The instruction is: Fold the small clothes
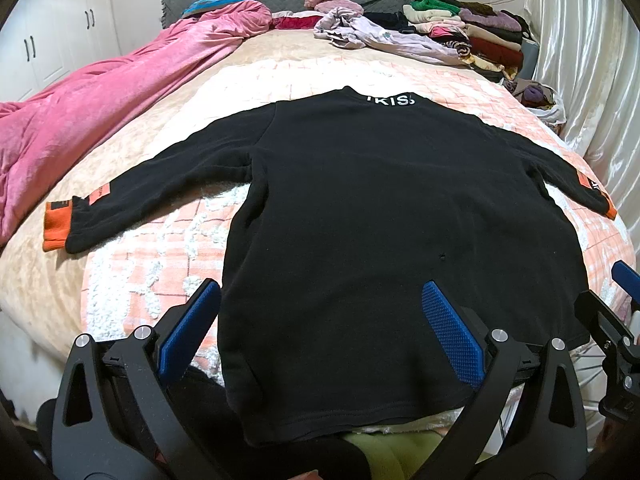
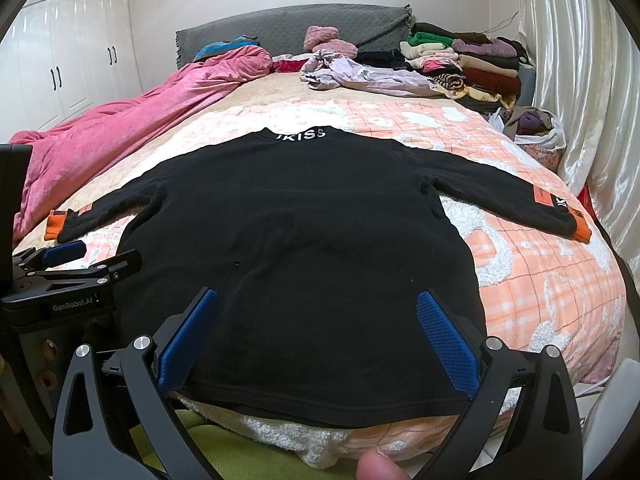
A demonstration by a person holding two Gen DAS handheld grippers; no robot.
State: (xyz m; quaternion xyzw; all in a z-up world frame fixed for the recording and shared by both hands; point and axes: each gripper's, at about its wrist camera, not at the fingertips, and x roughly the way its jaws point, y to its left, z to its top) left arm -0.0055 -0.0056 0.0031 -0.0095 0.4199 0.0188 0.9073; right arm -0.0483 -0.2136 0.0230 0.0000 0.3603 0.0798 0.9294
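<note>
A black long-sleeved sweatshirt (image 1: 360,208) with orange cuffs and white collar lettering lies flat on the bed, back up, both sleeves spread out; it also shows in the right wrist view (image 2: 304,240). My left gripper (image 1: 320,300) is open over the hem's left part, holding nothing. My right gripper (image 2: 316,308) is open over the hem's right part, holding nothing. The left gripper shows in the right wrist view (image 2: 76,264), and the right gripper's blue fingertip (image 1: 626,276) shows at the left view's right edge.
A peach checked blanket (image 2: 540,272) covers the bed under the sweatshirt. A pink quilt (image 1: 100,112) lies along the left. Loose lilac clothes (image 1: 380,36) and stacks of folded clothes (image 1: 480,28) lie at the headboard. White curtains (image 2: 592,100) hang at the right.
</note>
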